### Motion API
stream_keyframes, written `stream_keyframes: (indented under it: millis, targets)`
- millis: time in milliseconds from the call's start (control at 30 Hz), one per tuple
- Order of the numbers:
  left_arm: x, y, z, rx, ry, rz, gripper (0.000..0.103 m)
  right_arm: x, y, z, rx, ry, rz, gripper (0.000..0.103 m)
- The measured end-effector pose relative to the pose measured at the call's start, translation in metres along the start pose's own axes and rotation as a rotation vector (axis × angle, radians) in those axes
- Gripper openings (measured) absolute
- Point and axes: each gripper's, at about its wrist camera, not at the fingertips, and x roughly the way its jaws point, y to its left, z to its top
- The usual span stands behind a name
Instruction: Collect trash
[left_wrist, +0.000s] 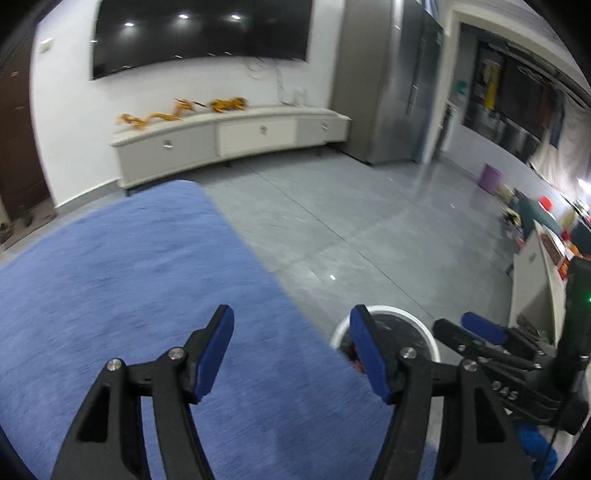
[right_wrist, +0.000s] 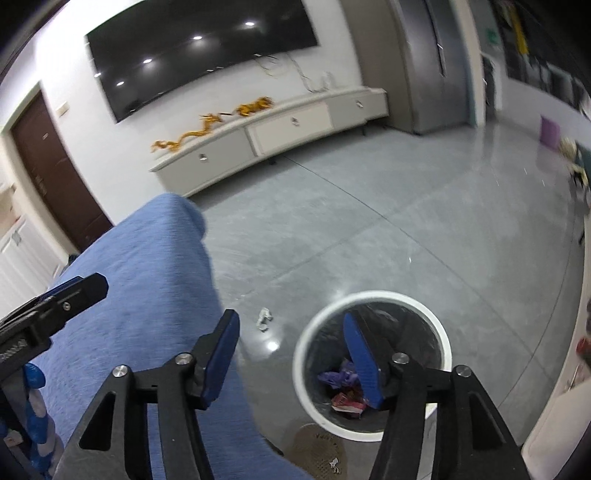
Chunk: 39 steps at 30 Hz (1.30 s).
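Holding both grippers, left (left_wrist: 291, 325) and right (right_wrist: 291, 330), jaws apart and empty; your bin (right_wrist: 373, 297) holds wrappers (right_wrist: 347, 400), print unreadable.

We see a large black wall-mounted television (left_wrist: 201, 35) above a long pale low cabinet (left_wrist: 236, 134); grey glossy tiled floor (left_wrist: 369, 221) below, slightly blurred.

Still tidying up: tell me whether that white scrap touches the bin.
Apart. The right wrist view shows bare grey floor between the crumpled white scrap and the white-rimmed bin.

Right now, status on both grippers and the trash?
Left gripper open, empty. Right gripper open, empty, above the white bin. Wrappers in bin; paper scrap on floor beside it. Nothing blocking.
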Motion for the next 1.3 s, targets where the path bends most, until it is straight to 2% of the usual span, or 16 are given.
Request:
stream_keyframes:
  millis: [267, 567, 767, 900, 1300]
  targets:
    - [-0.057, 0.043, -0.013, -0.062, -0.095, 0.119, 0.069, -0.027, 0.058, -0.002, -0.126, -0.064, 0.029, 0.068]
    - [-0.096, 0.048, -0.020, -0.062, -0.161, 0.185, 0.071, -0.047, 0.086, -0.004, -0.199, -0.129, 0.014, 0.081]
    - [-0.111, 0.045, -0.018, -0.050, -0.197, 0.220, 0.071, -0.056, 0.093, -0.003, -0.239, -0.189, -0.037, 0.096]
    - [-0.115, 0.039, -0.019, -0.037, -0.208, 0.236, 0.071, -0.056, 0.092, -0.005, -0.250, -0.203, -0.063, 0.100]
    - [-0.115, 0.036, -0.018, -0.023, -0.232, 0.275, 0.072, -0.058, 0.075, -0.008, -0.196, -0.234, -0.116, 0.103]
